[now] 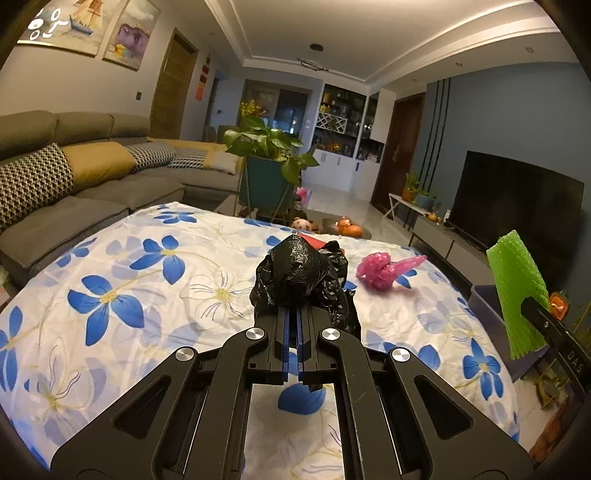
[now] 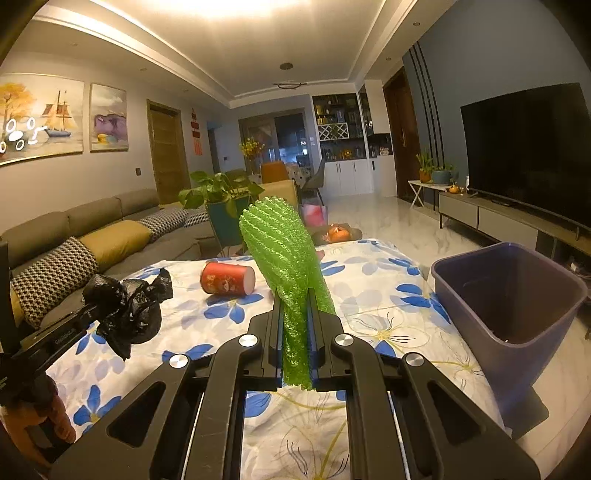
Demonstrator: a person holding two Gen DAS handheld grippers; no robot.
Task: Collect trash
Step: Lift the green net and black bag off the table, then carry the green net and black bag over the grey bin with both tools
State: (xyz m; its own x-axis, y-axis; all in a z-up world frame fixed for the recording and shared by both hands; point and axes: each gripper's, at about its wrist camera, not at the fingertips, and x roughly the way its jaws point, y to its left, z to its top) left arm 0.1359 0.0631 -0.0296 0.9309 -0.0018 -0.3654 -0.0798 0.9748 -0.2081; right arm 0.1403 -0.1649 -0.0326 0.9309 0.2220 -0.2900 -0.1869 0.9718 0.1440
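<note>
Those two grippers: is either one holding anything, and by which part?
Both are. The left gripper pinches a crumpled black plastic bag by its near edge; the right gripper clamps a green foam sheet near its lower end.

- You are working under warm, fairly dim indoor light; the ceiling (image 2: 236,22) burns out to a yellow-white glare at the top of the right wrist view.
- Both fisheye views bend strongly at the edges, with black corners.
- The television (image 2: 532,147) reads as a flat dark patch.
- Soft shadows lie on the floral tablecloth (image 1: 155,280) beneath the gripper linkages.
- Far shelves look soft and grainy.
</note>
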